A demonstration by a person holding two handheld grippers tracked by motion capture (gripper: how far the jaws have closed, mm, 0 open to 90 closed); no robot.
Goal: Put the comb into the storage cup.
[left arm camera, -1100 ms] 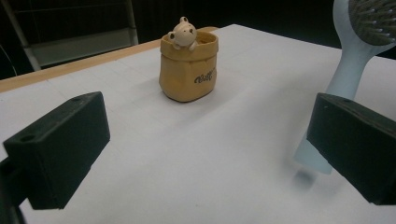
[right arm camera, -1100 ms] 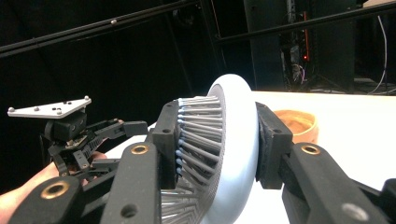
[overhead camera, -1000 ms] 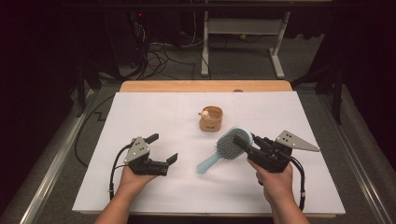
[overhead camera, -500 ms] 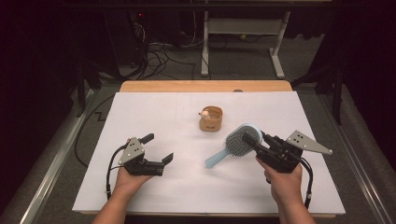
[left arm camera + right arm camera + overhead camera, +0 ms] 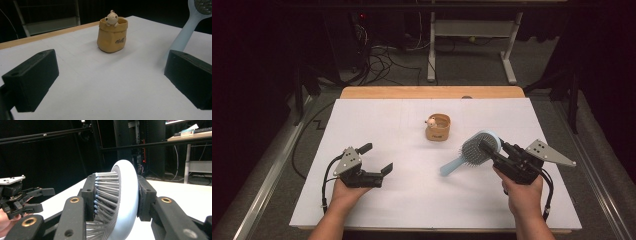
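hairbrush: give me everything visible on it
The hairbrush is pale blue, plastic by its look, with an oval head of grey, ball-tipped bristles and a straight handle. The right gripper is shut on its head, one jaw on the bristles, one on the smooth back. It is held tilted above the white table cover, handle pointing down-left; whether the tip touches is unclear.

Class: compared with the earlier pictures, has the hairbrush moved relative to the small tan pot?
Yes. The hairbrush, clamped in the right tool, has shifted rightward, away from the tan pot.

Light blue hairbrush (image 5: 472,151), tan pot (image 5: 438,128), white tabletop (image 5: 377,125).
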